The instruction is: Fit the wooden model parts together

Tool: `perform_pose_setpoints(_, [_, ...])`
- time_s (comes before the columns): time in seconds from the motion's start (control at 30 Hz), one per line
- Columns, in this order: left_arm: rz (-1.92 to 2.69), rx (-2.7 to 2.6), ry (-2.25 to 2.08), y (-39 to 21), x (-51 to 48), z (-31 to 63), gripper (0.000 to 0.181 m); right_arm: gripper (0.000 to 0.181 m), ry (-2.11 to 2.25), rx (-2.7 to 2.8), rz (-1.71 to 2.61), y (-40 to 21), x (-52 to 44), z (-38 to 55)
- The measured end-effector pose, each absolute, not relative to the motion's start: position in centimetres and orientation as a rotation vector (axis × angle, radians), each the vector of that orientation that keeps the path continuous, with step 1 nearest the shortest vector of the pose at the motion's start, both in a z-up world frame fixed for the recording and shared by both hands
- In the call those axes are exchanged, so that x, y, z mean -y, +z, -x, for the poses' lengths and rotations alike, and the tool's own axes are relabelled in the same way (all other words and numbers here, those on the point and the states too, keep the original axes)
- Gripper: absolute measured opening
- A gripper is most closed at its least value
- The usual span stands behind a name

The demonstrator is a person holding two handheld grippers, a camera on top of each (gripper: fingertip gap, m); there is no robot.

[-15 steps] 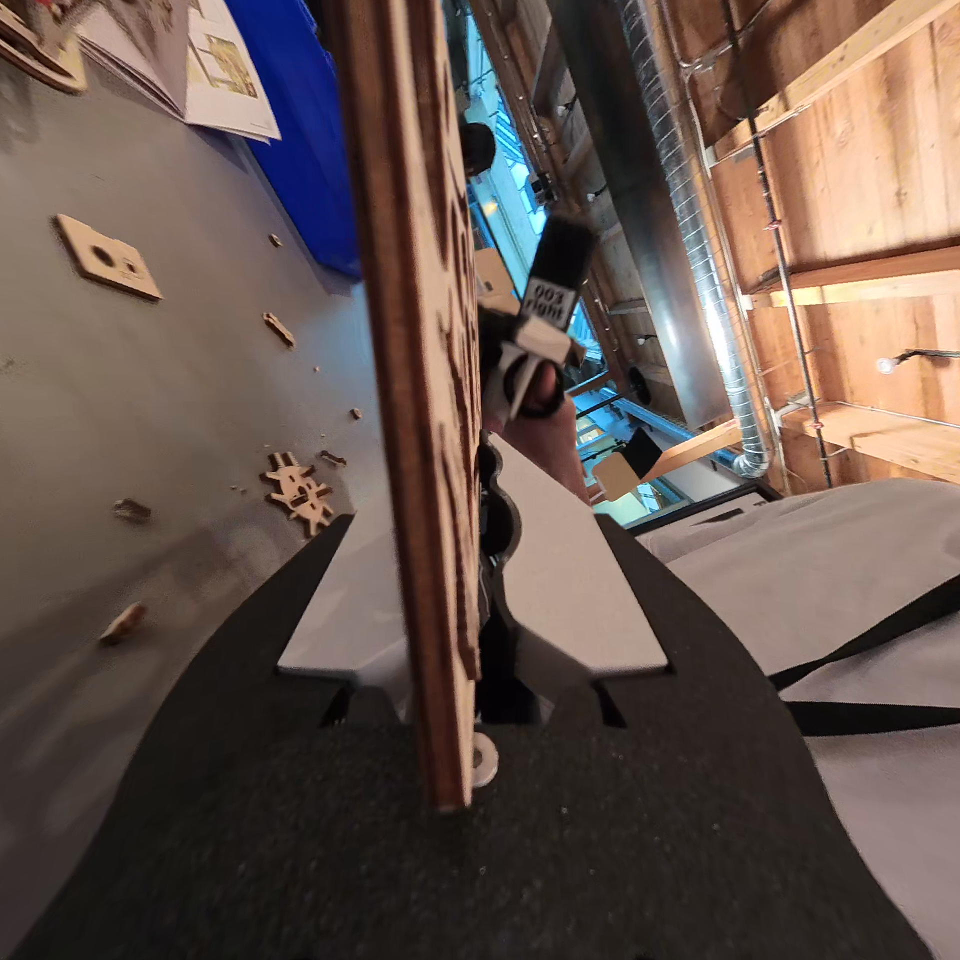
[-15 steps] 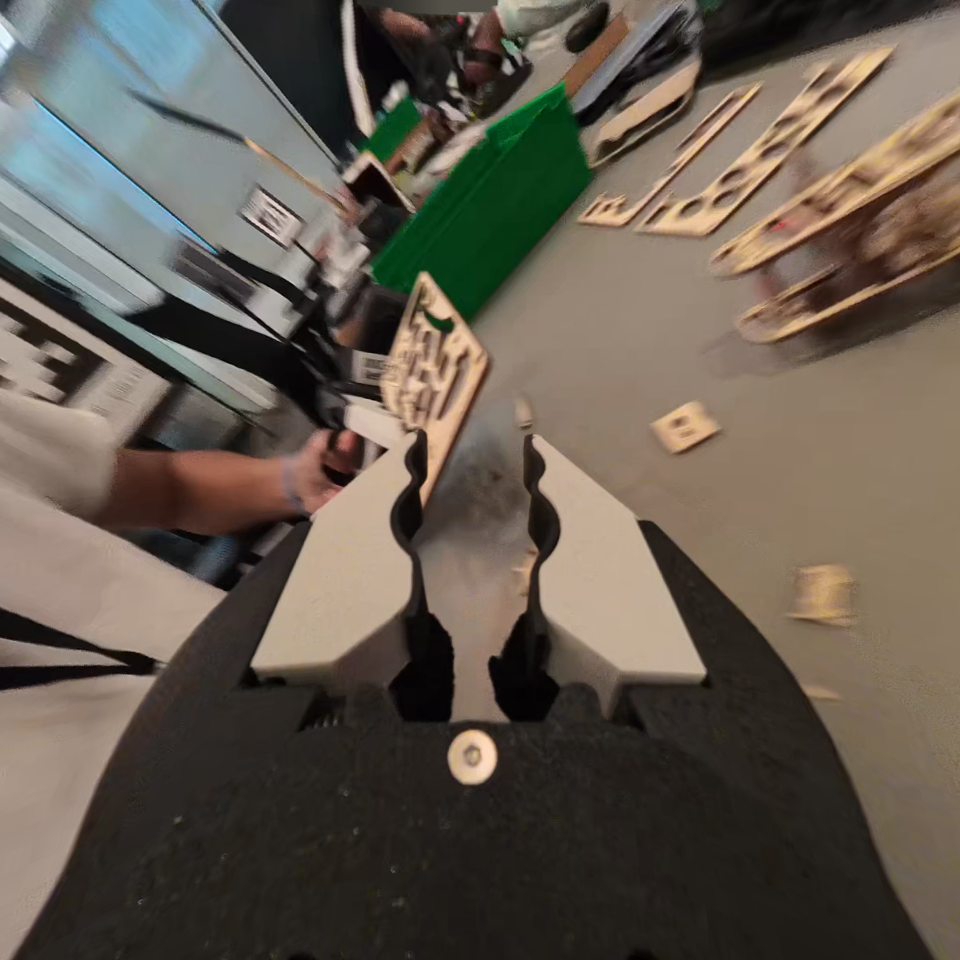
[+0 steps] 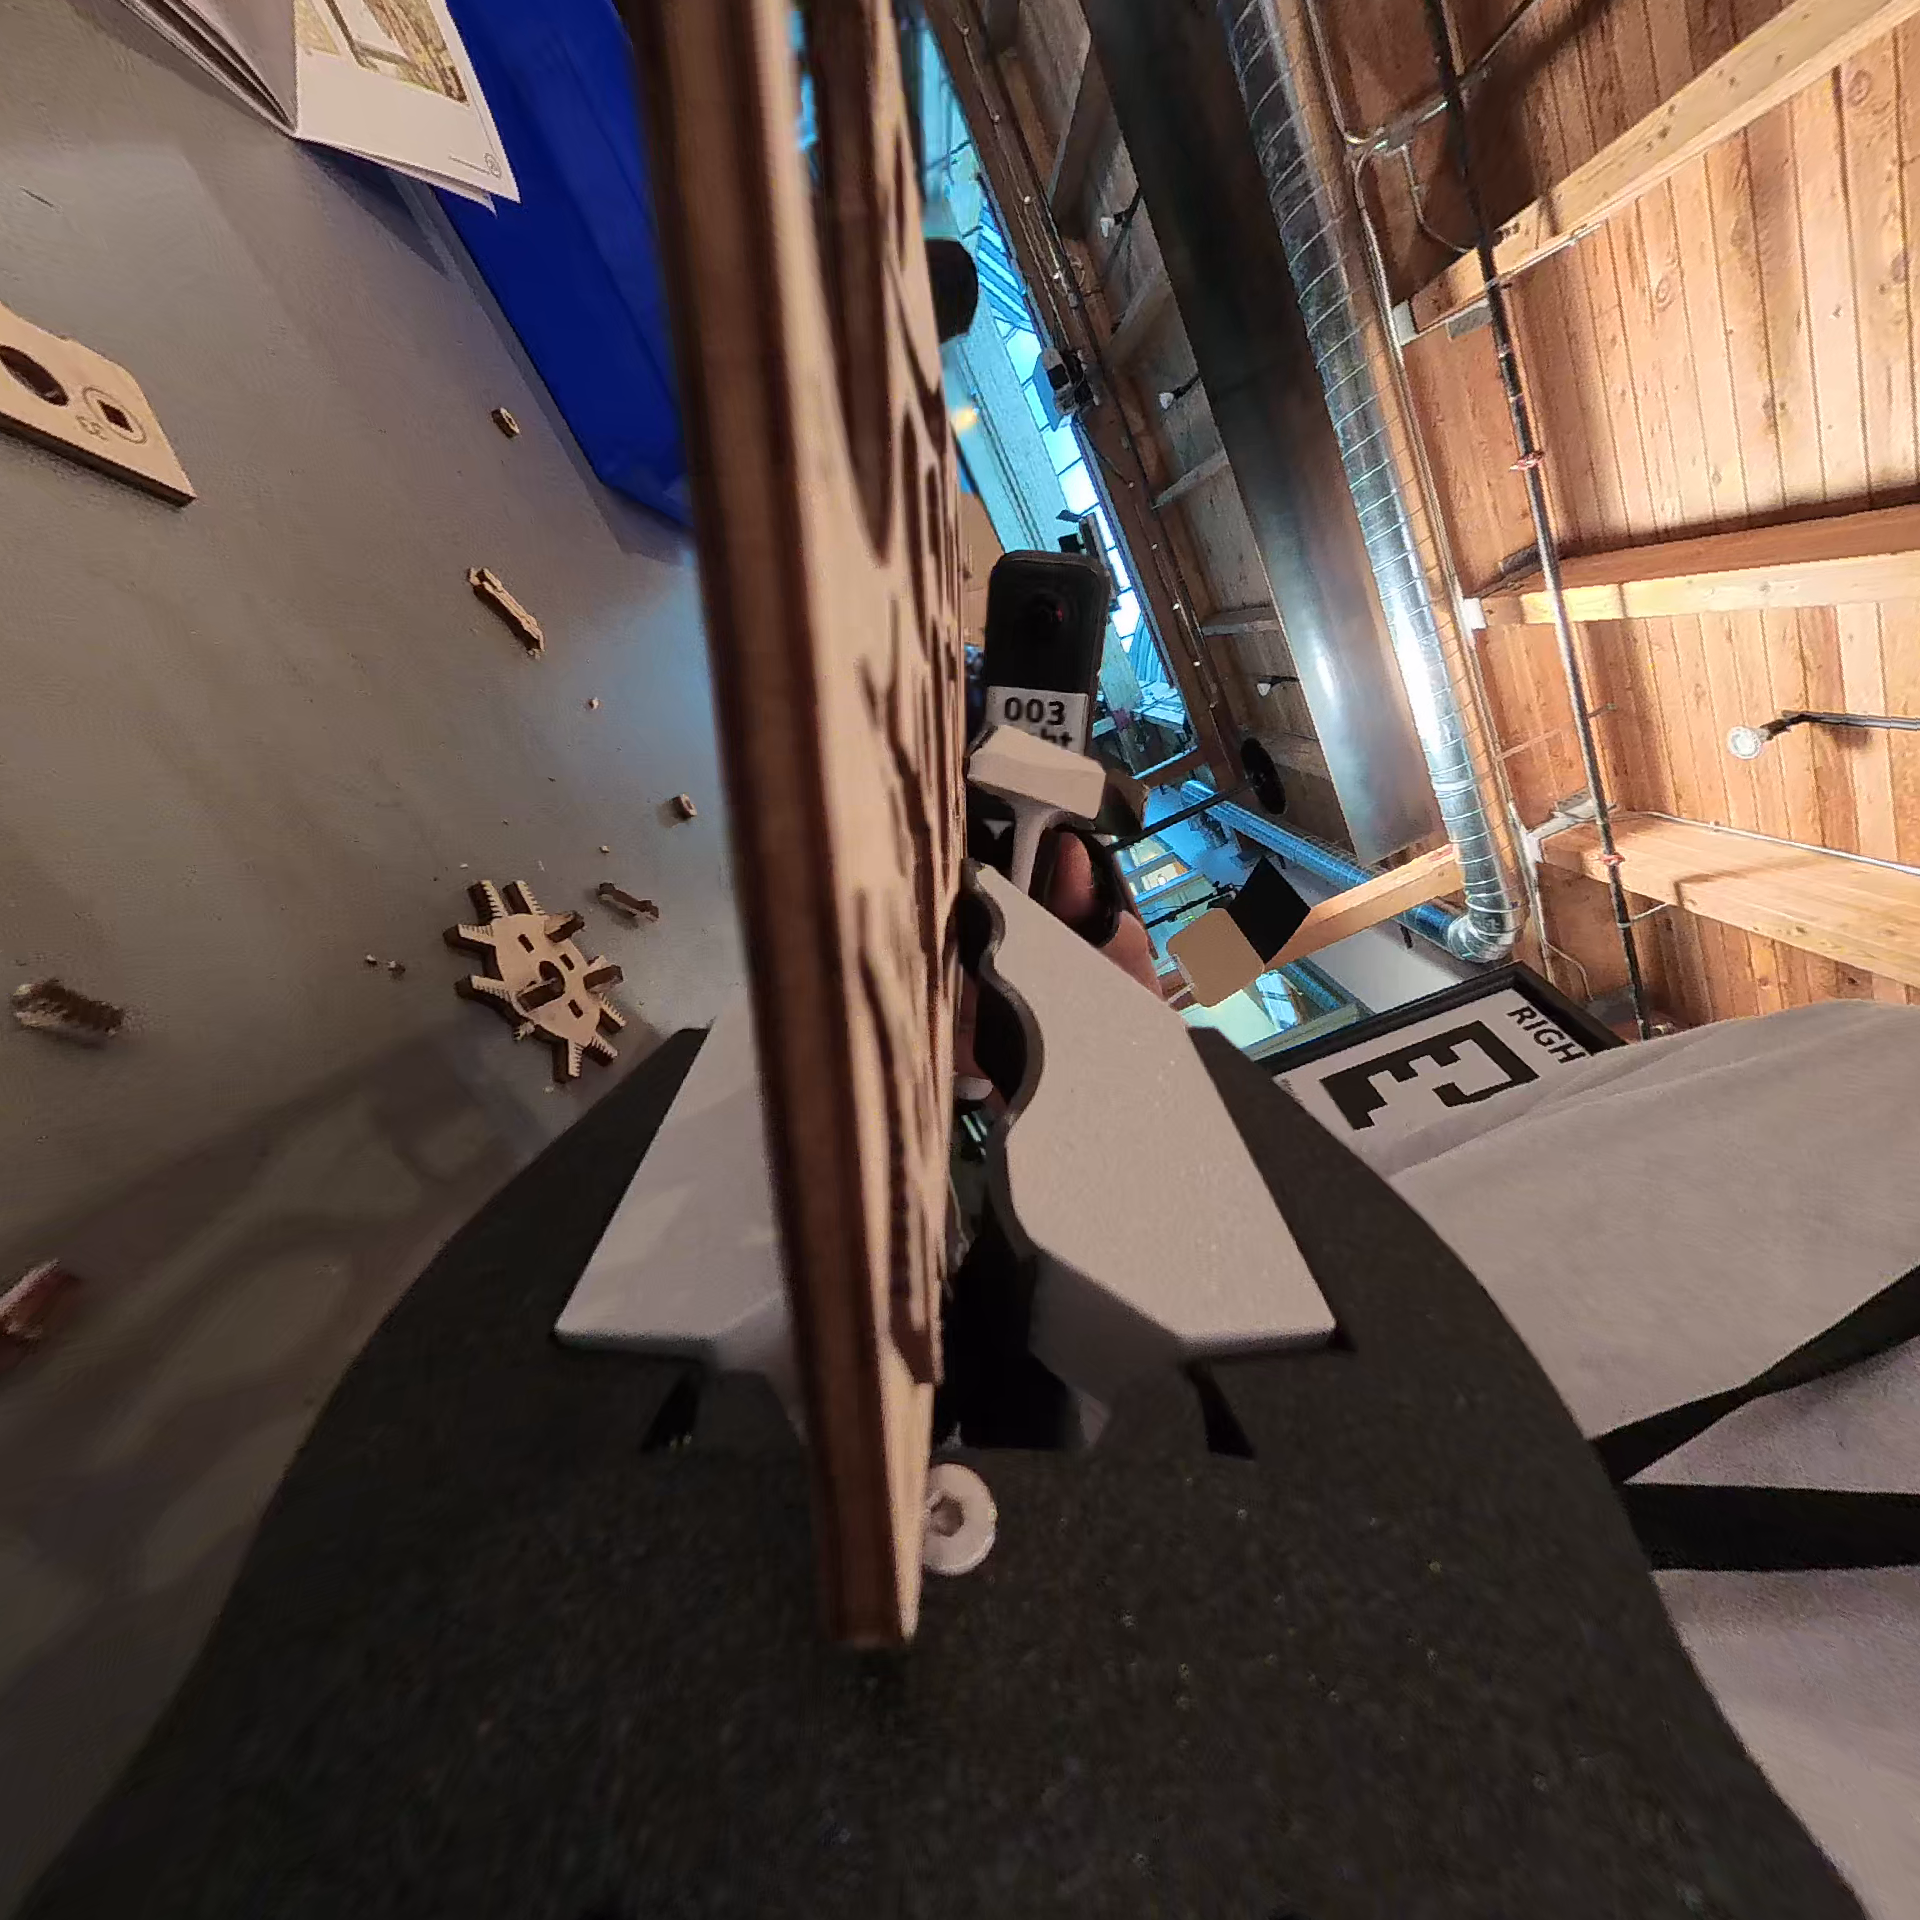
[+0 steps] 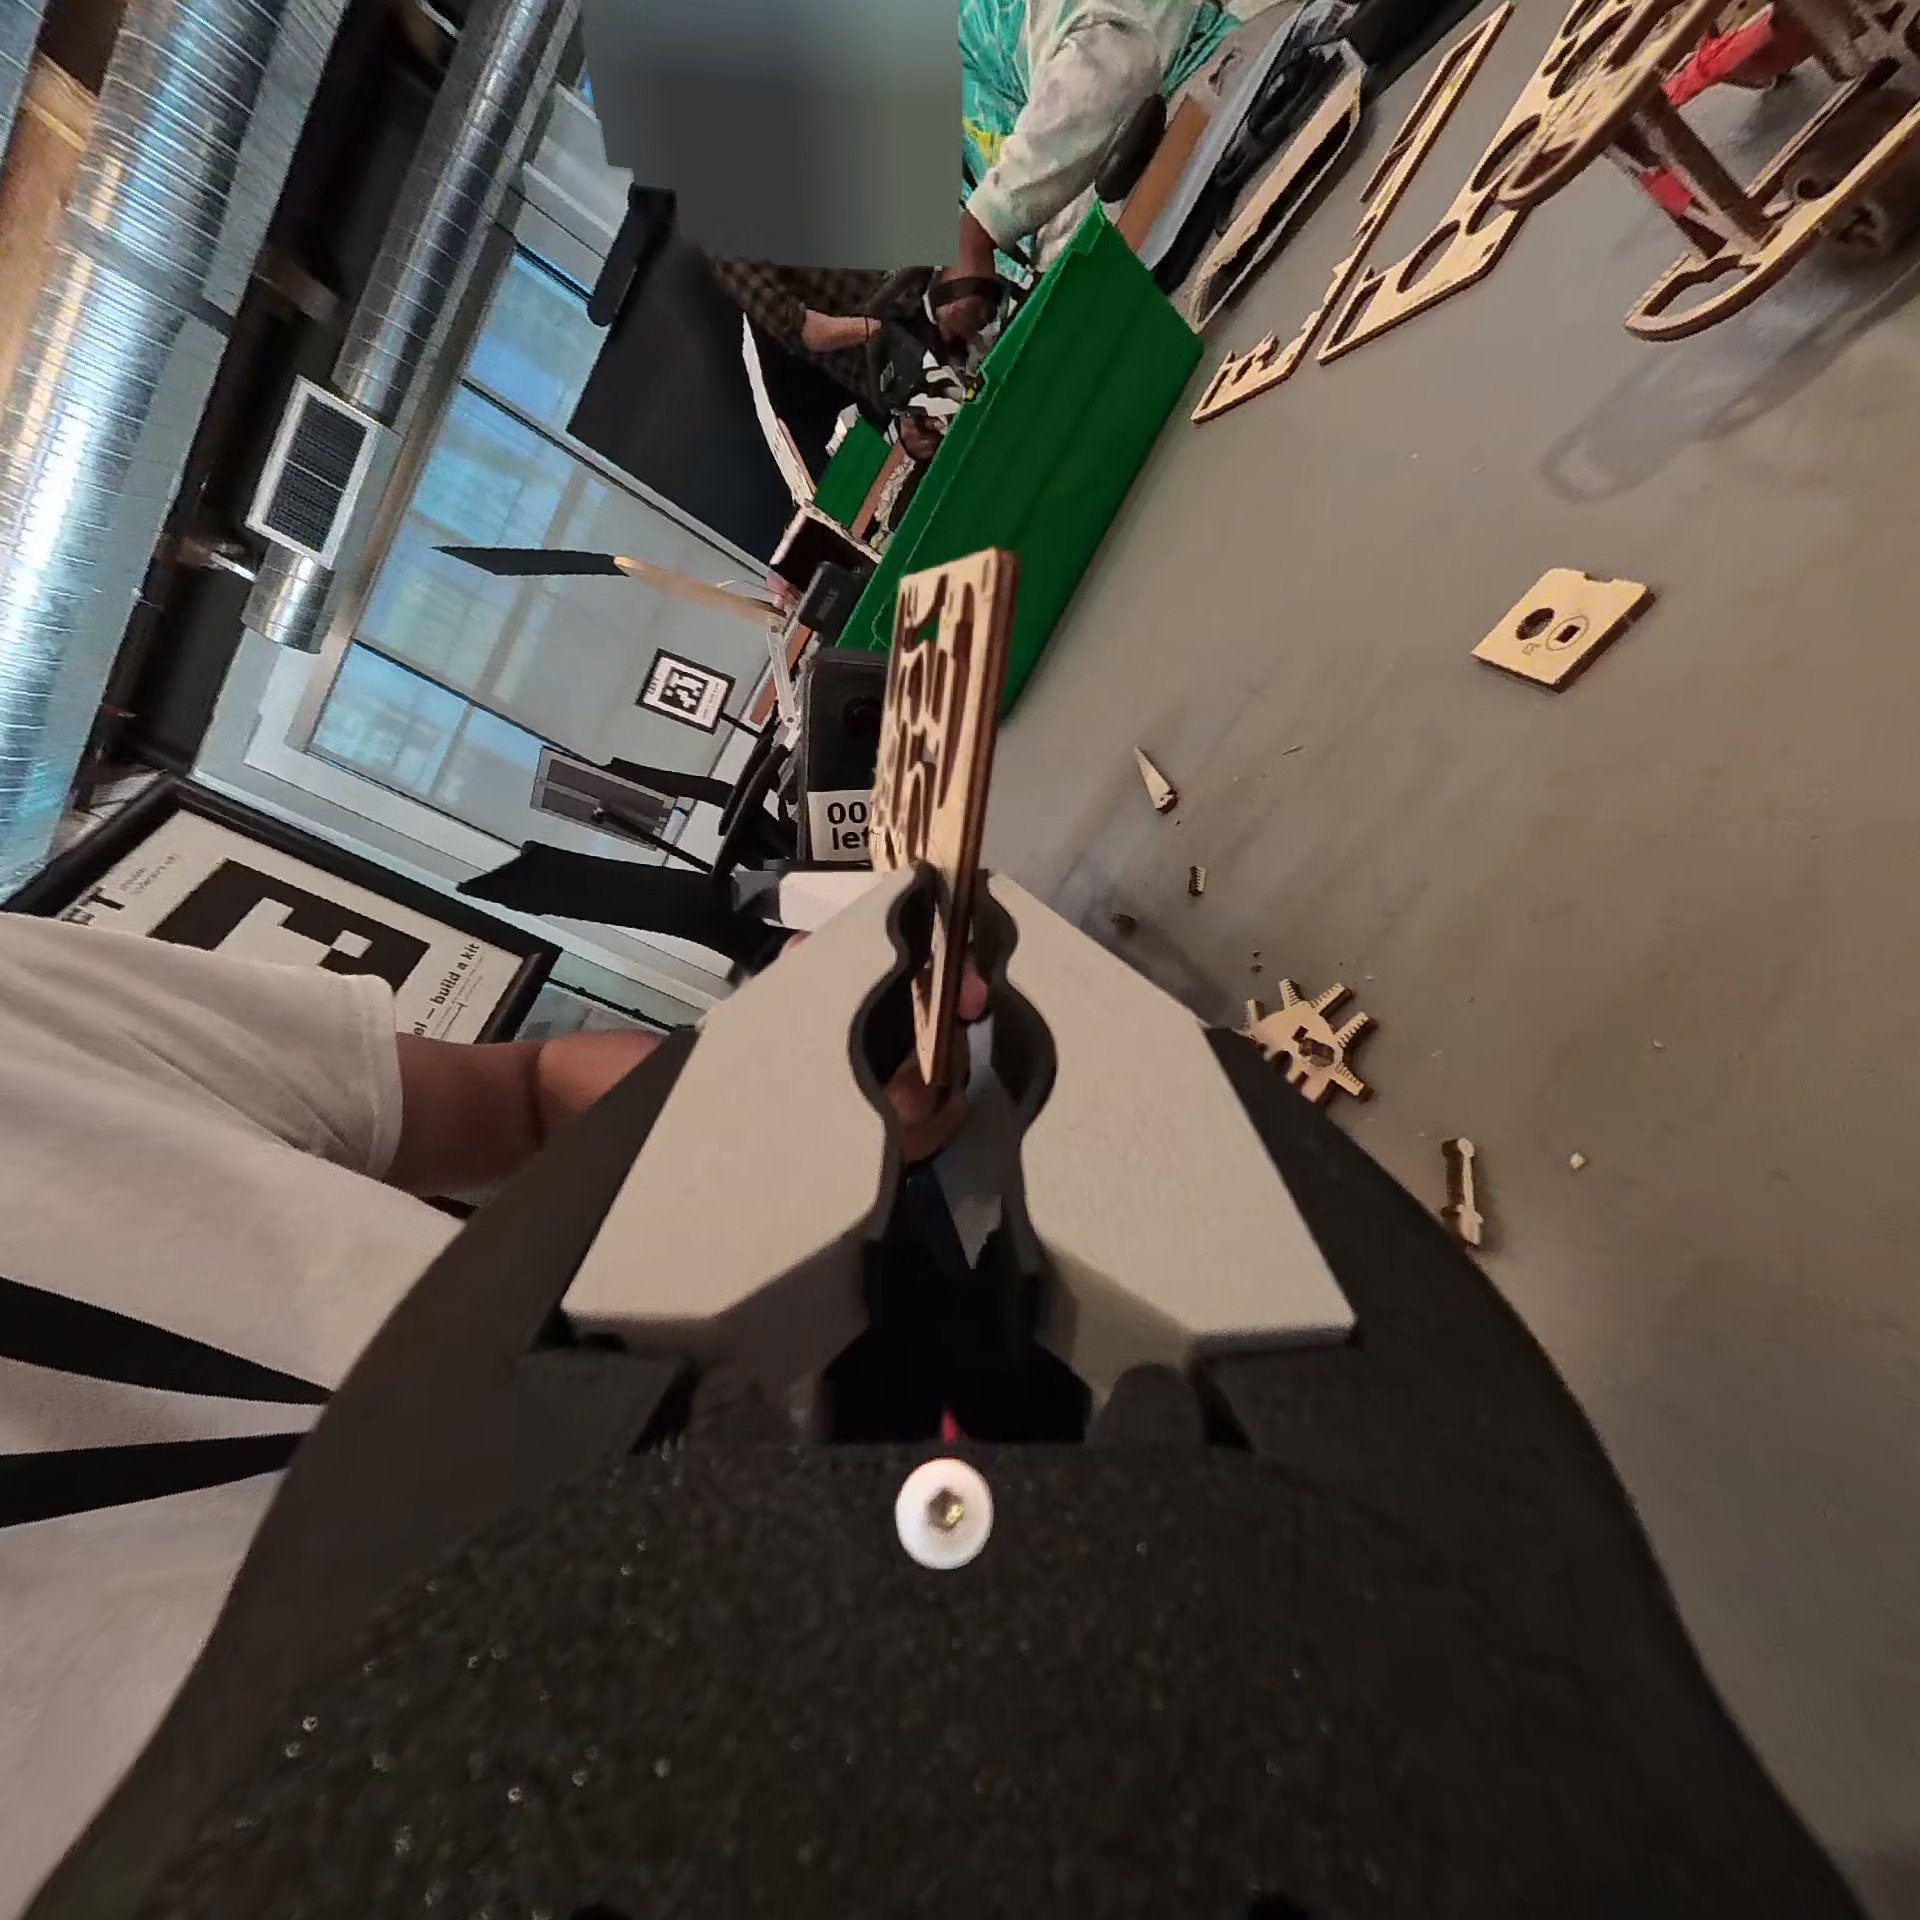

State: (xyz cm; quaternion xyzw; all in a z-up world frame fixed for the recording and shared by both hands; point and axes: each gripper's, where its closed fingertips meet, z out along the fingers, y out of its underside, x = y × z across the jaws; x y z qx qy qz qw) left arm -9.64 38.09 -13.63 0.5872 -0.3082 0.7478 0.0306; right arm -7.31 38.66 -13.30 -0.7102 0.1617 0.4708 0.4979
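Left wrist view: wooden sheet (image 3: 831, 831) stands edge-on, running along left tool (image 3: 894, 1091).

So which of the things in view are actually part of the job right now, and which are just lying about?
In use:
- wooden parts sheet, held on edge above the table
- left gripper, shut on it
- right gripper, closed on its near edge

Lying about:
- gear-shaped piece
- square wooden plate
- green bin
- blue bin
- instruction booklet
- small offcuts

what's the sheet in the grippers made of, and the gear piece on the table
Sheet: thin plywood, it seems; unfinished pale face, dark scorched cutouts and edge suggest laser cutting. Gear piece: same pale raw wood with darkened teeth edges, probably from a similar sheet.
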Motion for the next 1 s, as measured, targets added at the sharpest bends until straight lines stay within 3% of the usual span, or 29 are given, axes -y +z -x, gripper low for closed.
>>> perform_pose_setpoints(0.4, [-1.973, 1.196, 2.277, -14.5, -37.8, 9.3, 0.002, 0.014, 0.736, -0.269, 1.959, -14.9, -38.5, 6.7])
perform_pose_setpoints(0.5, [-2.023, 1.354, 2.241, -15.1, -37.2, 9.1, 0.000, 0.009, 0.533, -0.245, 2.056, -16.8, -38.3, 6.0])
perform_pose_setpoints(0.63, [-1.985, 1.196, 2.243, -15.2, -37.8, 8.8, 0.000, 0.009, 0.649, -0.291, 1.989, -16.5, -38.5, 6.0])
perform_pose_setpoints(0.83, [-1.981, 1.008, 2.278, -14.9, -39.8, 8.9, 0.000, 0.024, 0.748, -0.251, 1.893, -15.1, -38.1, 4.0])
perform_pose_setpoints(1.0, [-2.058, 1.011, 2.280, -14.2, -42.9, 9.7, 0.000, 0.033, 0.562, -0.063, 2.044, -16.5, -35.2, 1.5])
